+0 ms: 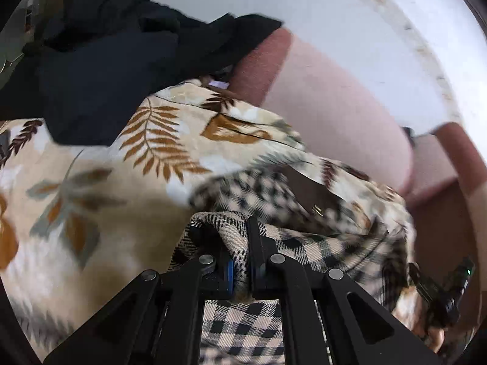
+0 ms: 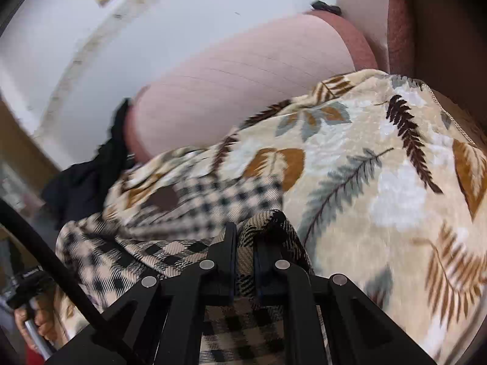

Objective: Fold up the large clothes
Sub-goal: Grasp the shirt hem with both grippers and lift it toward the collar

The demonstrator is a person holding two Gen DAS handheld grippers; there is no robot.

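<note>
Together, the left gripper (image 1: 226, 243) and right gripper (image 2: 245, 243) clamp the soft, limp checked garment (image 1: 243, 328) bunched between their jaws; hems look the surest hold.

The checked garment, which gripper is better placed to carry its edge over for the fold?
Neither clearly: left gripper and right gripper both pinch the checked garment. They should probably move together.

1. We see our left gripper (image 1: 240, 243) at bottom centre, clamped on a checked garment (image 1: 307, 252).
2. A leaf-print blanket (image 1: 100, 164) fills the left.
3. Dark clothing (image 1: 115, 48) sits upper left, beside a pink cushion (image 1: 331, 103).
</note>
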